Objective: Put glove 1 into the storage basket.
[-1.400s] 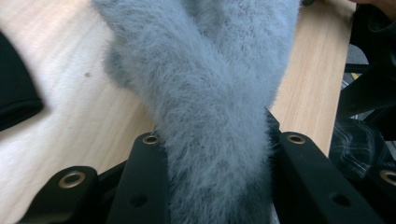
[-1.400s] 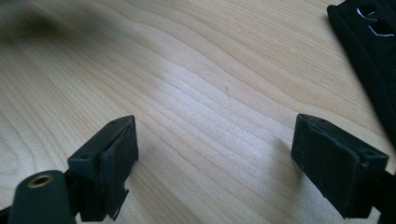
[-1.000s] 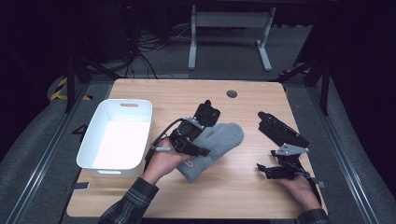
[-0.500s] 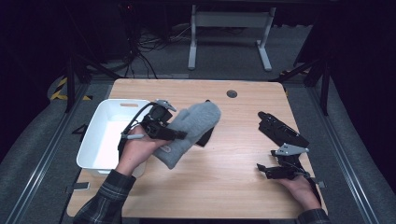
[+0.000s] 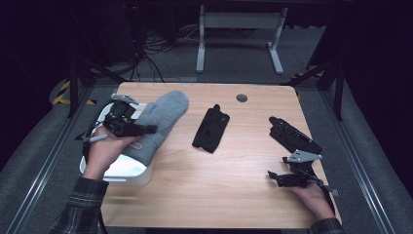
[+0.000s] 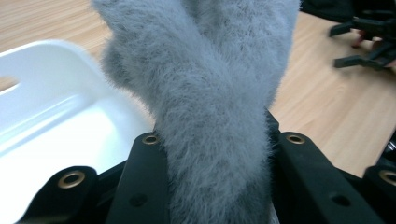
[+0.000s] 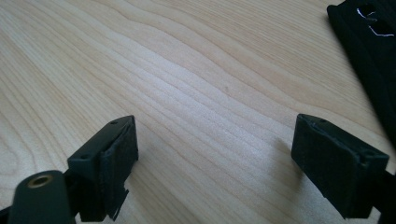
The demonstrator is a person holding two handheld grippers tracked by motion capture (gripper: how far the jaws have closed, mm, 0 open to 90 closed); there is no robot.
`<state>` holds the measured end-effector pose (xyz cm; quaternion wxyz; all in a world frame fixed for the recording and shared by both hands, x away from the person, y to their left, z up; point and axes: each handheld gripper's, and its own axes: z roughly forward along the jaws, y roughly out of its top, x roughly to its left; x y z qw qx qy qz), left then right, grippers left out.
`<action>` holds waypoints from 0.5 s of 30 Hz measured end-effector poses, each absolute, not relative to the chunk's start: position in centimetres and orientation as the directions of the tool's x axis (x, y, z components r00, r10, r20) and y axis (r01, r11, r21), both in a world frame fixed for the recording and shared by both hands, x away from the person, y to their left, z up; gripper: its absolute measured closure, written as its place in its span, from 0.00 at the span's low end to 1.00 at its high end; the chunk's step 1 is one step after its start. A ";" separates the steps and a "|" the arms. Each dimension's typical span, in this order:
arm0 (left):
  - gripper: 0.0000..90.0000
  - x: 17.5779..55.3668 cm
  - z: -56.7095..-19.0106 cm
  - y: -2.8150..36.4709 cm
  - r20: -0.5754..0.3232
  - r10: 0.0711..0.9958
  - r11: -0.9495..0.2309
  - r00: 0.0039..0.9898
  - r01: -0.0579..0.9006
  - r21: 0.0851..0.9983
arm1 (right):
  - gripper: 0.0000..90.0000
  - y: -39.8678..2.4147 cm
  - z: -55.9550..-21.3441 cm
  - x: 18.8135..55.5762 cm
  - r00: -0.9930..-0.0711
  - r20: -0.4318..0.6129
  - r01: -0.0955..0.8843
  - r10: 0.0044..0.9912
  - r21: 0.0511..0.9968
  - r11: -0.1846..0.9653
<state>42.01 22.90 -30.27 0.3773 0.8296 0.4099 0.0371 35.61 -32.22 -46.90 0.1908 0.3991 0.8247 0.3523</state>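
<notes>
Grey mitten [image 6: 205, 107] clamped in left gripper [image 6: 210, 154], over white bin [image 6: 56, 135].

The mitten [image 6: 205, 93] is grey cloth with a fuzzy, brushed nap, soft and matt, fine hairs standing out along its edge. The tub [image 6: 51, 121] beside it is smooth white plastic with a mild sheen (light pools on its floor). The table [image 7: 196, 79] is pale wood with a clear wavy grain, smooth and satin rather than glossy. The left gripper [image 6: 210, 154] is of matt black plastic set with small brassy metal eyelets. The right gripper [image 7: 215, 154] has dull, rubbery-looking pads [image 7: 119, 151] with slightly ragged edges. Two black gloves [image 5: 211, 128] [image 5: 293, 138] on the table look like matt cloth.
</notes>
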 end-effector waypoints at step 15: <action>0.76 44.5 -36.0 28.9 -0.331 0.801 -0.268 0.498 0.794 0.546 | 0.17 -32.2 -46.9 35.6 -0.606 -0.033 0.525 0.795 0.734 0.431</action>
